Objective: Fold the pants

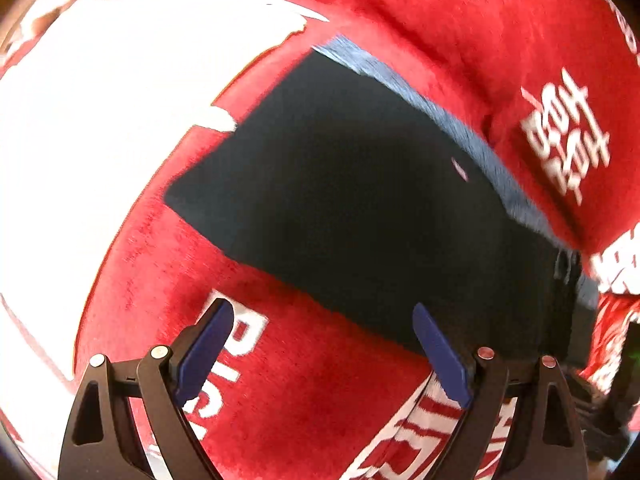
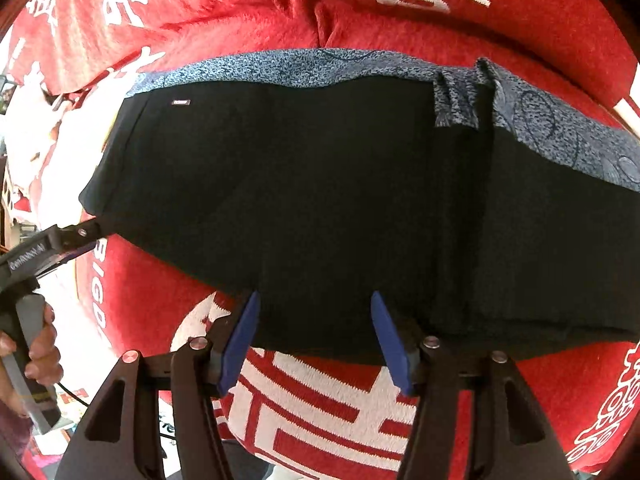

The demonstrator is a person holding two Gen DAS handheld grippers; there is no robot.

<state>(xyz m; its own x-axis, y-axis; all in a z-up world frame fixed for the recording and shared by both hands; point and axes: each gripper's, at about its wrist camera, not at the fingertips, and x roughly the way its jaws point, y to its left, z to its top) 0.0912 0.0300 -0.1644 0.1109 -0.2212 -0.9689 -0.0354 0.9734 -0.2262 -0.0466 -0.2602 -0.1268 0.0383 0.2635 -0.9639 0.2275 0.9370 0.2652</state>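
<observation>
The pants (image 2: 320,200) are black with a blue-grey patterned waistband, and lie folded flat on a red blanket with white characters (image 2: 248,24). They also show in the left wrist view (image 1: 360,200). My right gripper (image 2: 314,312) is open at the pants' near edge, blue pads either side of the hem. My left gripper (image 1: 324,320) is open just in front of the pants' near edge, over the blanket (image 1: 300,400). The left gripper also shows in the right wrist view (image 2: 80,236), at the pants' left corner.
The blanket covers a soft raised surface. A hand (image 2: 40,356) holds the left gripper's handle at the left. Clutter lies beyond the blanket's left edge (image 2: 16,184). A dark object (image 1: 600,408) sits at the right.
</observation>
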